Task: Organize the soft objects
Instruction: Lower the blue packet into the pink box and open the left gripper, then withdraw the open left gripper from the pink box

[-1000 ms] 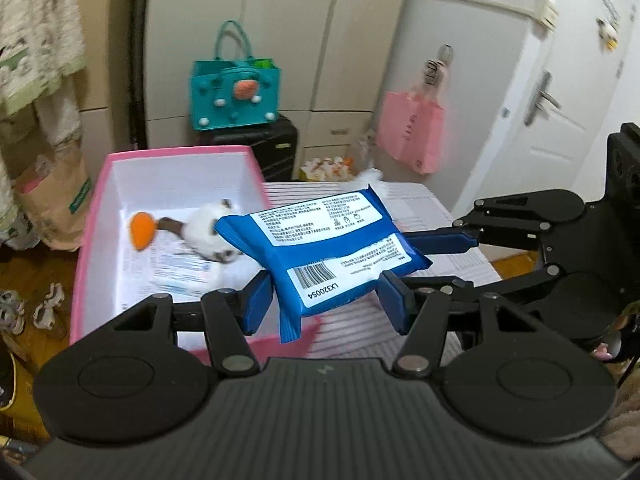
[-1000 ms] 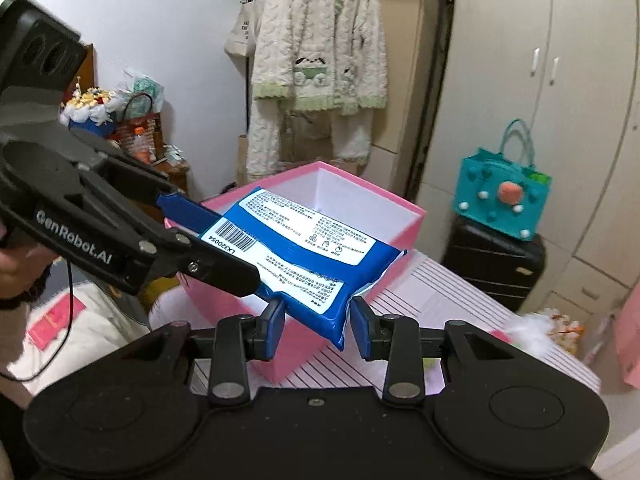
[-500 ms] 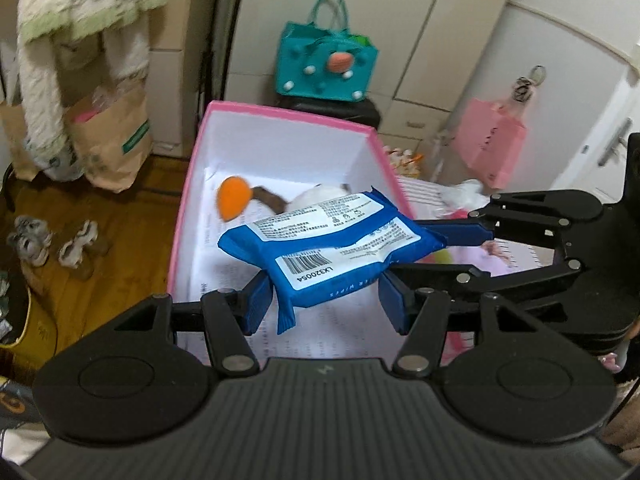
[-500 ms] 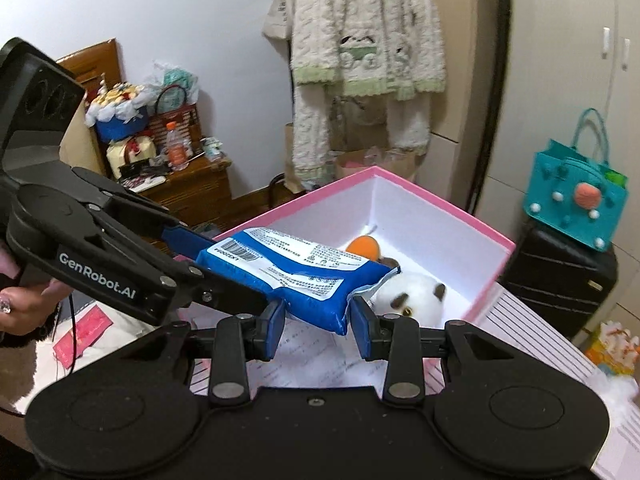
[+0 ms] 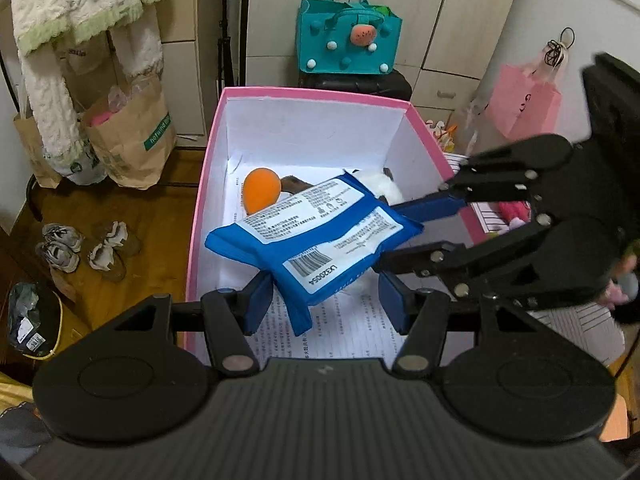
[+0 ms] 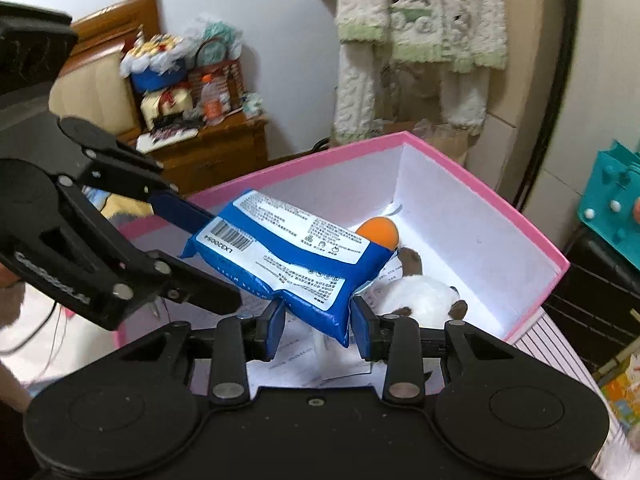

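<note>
A blue pack of wet wipes (image 5: 316,240) with white labels hangs over the inside of a pink box (image 5: 316,94) with white walls. My right gripper (image 6: 318,316) is shut on one end of the pack (image 6: 296,256). My left gripper (image 5: 322,300) stands at the pack's other end, its blue fingers (image 5: 260,300) wide on either side; a firm grip cannot be told. In the box lie an orange ball (image 5: 262,194) and a white and brown plush toy (image 6: 420,300) on printed paper. The box also shows in the right wrist view (image 6: 532,232).
The box stands on a striped surface (image 5: 576,328). A teal felt bag (image 5: 348,40) sits on a black case behind it. A pink bag (image 5: 524,104) hangs at the right. Paper bags (image 5: 128,136) and shoes (image 5: 80,248) are on the wooden floor at left.
Both grippers have carried the pack from beside the box to above its inside and lower, toward the toys. The right gripper's hold has not changed.
</note>
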Demonstrator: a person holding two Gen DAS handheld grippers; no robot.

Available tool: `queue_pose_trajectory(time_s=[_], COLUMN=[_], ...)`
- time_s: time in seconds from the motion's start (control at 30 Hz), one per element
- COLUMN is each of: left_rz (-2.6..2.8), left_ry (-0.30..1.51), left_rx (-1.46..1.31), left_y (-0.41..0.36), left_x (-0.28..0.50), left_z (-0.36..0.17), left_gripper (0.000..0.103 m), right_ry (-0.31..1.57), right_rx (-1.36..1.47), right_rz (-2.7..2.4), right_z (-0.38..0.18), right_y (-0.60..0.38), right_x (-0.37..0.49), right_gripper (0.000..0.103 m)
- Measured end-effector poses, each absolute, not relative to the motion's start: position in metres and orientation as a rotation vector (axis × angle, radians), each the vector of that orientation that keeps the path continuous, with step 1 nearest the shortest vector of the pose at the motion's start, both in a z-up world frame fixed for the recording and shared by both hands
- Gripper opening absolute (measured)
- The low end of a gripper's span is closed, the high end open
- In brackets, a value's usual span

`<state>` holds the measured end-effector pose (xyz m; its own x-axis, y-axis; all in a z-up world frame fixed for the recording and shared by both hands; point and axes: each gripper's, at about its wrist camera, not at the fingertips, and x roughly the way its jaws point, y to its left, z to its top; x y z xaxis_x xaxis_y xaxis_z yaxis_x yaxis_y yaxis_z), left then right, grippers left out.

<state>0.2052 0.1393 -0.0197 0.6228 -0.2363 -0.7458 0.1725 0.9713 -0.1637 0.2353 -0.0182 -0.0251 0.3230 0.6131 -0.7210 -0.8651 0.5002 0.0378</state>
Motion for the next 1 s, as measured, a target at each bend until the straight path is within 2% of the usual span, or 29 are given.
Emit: queue_pose_trajectory(time_s=[0.33, 0.4, 0.57, 1.0], left_rz=[-0.268, -0.303, -0.335, -0.329], left_ry=[0.953, 0.962, 0.957, 0.917], left_rx=[-0.047, -0.028, -0.03, -0.037], left_y=[0.132, 0.126, 0.117, 0.127], left_x=[0.219, 0.221, 0.22, 0.201], left_z=[-0.034, -0.037, -0.039, -0.024], left_gripper=[0.057, 0.057, 0.057, 0.059], right_ry=[0.793, 0.79, 0.74, 0.745], right_rx=[-0.559, -0.573, -0.629, -0.4], right_rz=[1.065, 1.068, 1.019, 0.948], right_z=[-0.046, -0.047, -0.044, -0.006], right_y=[0.002, 0.004, 0.001, -0.044], right_x=[0.27, 0.276, 0.266, 0.222], right_gripper=[0.039, 0.036, 0.036, 0.036])
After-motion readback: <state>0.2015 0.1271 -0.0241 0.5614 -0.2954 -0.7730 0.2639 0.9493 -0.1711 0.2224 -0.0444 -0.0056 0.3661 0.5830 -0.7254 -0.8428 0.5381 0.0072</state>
